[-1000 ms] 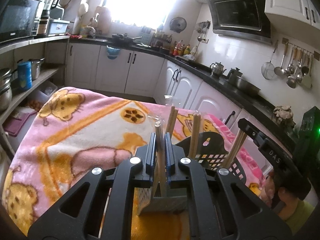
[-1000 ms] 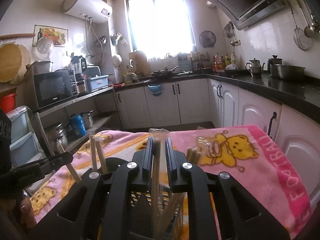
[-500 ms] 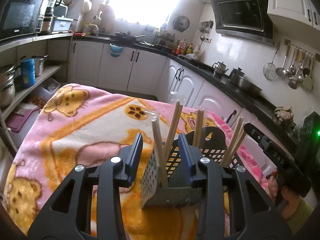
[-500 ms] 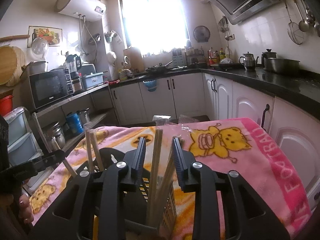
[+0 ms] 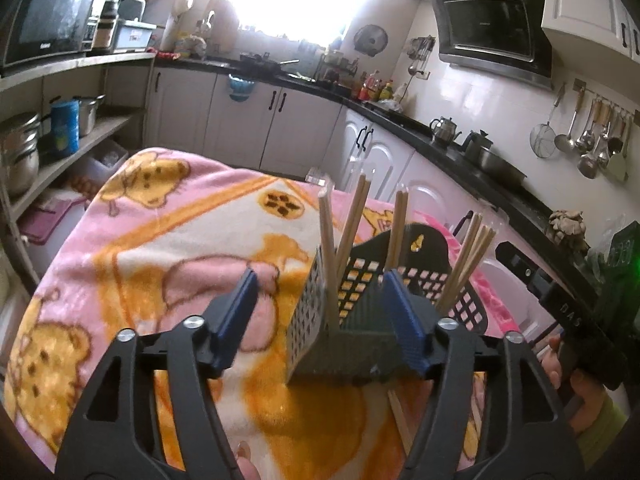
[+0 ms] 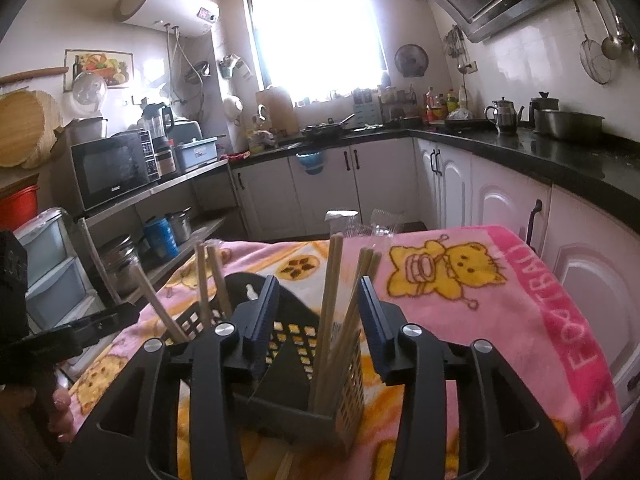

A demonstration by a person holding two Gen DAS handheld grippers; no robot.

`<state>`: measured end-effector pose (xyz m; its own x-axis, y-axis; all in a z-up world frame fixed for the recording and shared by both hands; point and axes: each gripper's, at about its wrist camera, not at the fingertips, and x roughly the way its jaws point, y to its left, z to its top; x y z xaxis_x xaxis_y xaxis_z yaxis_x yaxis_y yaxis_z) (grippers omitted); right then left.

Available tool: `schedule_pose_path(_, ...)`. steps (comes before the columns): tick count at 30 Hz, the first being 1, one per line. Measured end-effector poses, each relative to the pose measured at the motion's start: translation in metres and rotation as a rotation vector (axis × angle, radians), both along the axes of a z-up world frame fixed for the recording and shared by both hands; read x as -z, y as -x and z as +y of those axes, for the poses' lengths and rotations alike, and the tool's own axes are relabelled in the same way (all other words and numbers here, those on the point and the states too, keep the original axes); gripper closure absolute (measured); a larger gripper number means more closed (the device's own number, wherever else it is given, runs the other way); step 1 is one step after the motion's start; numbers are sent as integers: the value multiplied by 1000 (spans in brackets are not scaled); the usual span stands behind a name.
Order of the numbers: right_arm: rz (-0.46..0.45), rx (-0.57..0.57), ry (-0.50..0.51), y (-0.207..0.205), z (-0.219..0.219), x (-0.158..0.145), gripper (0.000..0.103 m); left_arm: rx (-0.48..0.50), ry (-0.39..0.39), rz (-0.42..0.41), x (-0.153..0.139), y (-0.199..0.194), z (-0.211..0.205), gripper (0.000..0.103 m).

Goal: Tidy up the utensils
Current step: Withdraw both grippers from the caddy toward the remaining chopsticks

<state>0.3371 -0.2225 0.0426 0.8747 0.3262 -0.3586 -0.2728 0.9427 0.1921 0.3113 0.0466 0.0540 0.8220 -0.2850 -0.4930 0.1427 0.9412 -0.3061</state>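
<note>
A: Left gripper (image 5: 322, 312)?
B: Jaws spread wide, just been opening; blue pads (image 5: 236, 312) clear of everything. Between them, though nearer the right pad, the black perforated utensil holder (image 5: 344, 344), untouched. Pointed down and forward over the pink and orange cartoon blanket (image 5: 160, 240).

A: Right gripper (image 6: 318, 312)?
B: Jaws parted, likewise just been opening; pads on either side of the wooden chopsticks (image 6: 332, 300), not pressing on them. Released, standing free.

A: Location of the chopsticks?
B: Upright to slightly tilted in the near compartment of the holder (image 6: 296, 396), tips above its rim. From the left wrist view, several pairs (image 5: 348, 224) leaning apart in separate compartments; another bundle (image 5: 466, 264) slanted in the rounded black basket section (image 5: 448, 276) behind. Also loose sticks (image 5: 400, 416) flat on the blanket beside the holder's base.

A: Location of the holder?
B: Standing on the blanket-covered table, directly ahead of both grippers.

A: Surroundings?
B: White kitchen cabinets (image 6: 380, 184), dark countertop (image 6: 560, 152), bright window (image 6: 316, 32), microwave (image 6: 112, 168) on a shelf. Part of a hand (image 6: 60, 412) visible at the lower left of the right wrist view.
</note>
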Motion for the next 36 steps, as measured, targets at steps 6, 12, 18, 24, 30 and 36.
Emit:
schedule_pose_path(6,44,-29,-6,15,2,3,50,-6,-14,29,8,15,1,26)
schedule_pose_path(12,86,-57,29,31,10,12,48,5,-16,35,11,31,2,18)
schedule_pose_path(18,123,-75,59,45,17,22,48,9,-18,56,19,45,4,17)
schedule_pose_path(24,161,-86,78,55,18,32,48,3,-10,91,34,58,9,17)
schedule_pose_path(30,197,-92,93,64,19,40,48,-1,-3,121,45,71,12,17)
schedule_pose_path(36,236,-98,103,71,21,51,48,-7,-11,146,54,81,14,17)
